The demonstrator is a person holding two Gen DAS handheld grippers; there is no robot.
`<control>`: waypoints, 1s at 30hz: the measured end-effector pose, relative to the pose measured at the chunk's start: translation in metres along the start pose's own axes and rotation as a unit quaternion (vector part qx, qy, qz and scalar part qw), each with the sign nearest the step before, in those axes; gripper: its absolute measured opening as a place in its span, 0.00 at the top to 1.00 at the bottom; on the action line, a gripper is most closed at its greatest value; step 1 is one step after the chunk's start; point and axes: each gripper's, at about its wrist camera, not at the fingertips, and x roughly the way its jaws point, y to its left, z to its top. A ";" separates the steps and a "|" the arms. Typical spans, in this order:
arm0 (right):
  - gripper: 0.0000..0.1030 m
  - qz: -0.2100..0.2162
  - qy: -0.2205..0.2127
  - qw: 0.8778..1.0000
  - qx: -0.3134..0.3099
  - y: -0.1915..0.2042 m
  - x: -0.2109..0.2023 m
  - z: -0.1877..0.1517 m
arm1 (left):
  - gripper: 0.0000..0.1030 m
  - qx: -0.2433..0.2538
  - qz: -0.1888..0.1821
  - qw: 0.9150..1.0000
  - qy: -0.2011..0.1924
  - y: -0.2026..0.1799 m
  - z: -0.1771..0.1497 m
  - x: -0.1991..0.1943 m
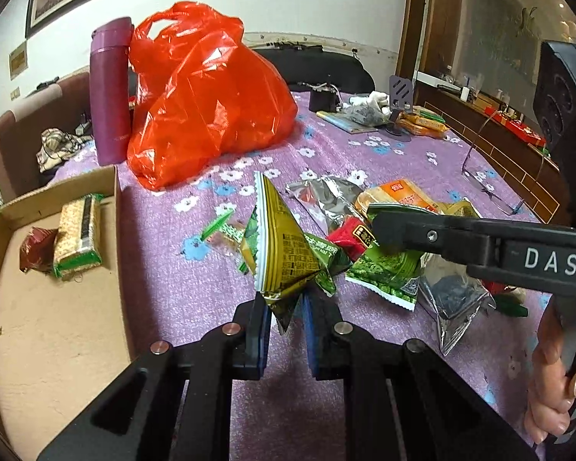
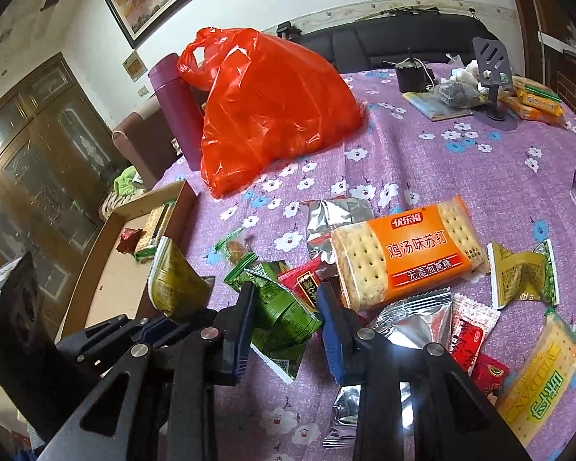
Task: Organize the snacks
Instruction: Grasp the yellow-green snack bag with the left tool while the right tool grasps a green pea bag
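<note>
Snacks lie scattered on a purple flowered cloth (image 1: pixel 364 161) in the near middle of the table. Left gripper (image 1: pixel 284 307) is clenched on the bottom corner of a gold packet (image 1: pixel 284 242), which stands up off the cloth. Right gripper (image 2: pixel 286 301) has a green packet (image 2: pixel 284 311) between its jaws; left pad touches it, right pad seems just clear, so grip cannot be told. Orange cracker pack (image 2: pixel 407 253) lies just beyond, touching a red sachet (image 2: pixel 303 282) and silver wrappers. Cardboard box (image 1: pixel 38 307) sits at near left, holding a grain bar (image 1: pixel 78 238) and a dark red sweet (image 1: pixel 34 246) against its far wall. Red bag (image 1: pixel 207 100) and purple flask (image 1: pixel 109 92) stand far left, touching.
</note>
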 end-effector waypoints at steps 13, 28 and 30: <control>0.66 0.005 -0.006 1.000 -0.003 0.001 0.000 -0.001 | 0.86 0.025 0.030 0.999 -0.032 -0.006 0.001 -0.010; 0.66 0.004 -0.007 1.000 -0.003 0.001 0.000 0.000 | 0.86 0.032 0.036 0.998 -0.036 -0.008 0.000 -0.012; 0.66 0.004 -0.007 1.000 -0.003 0.001 0.000 0.000 | 0.86 0.032 0.037 0.998 -0.036 -0.008 0.000 -0.012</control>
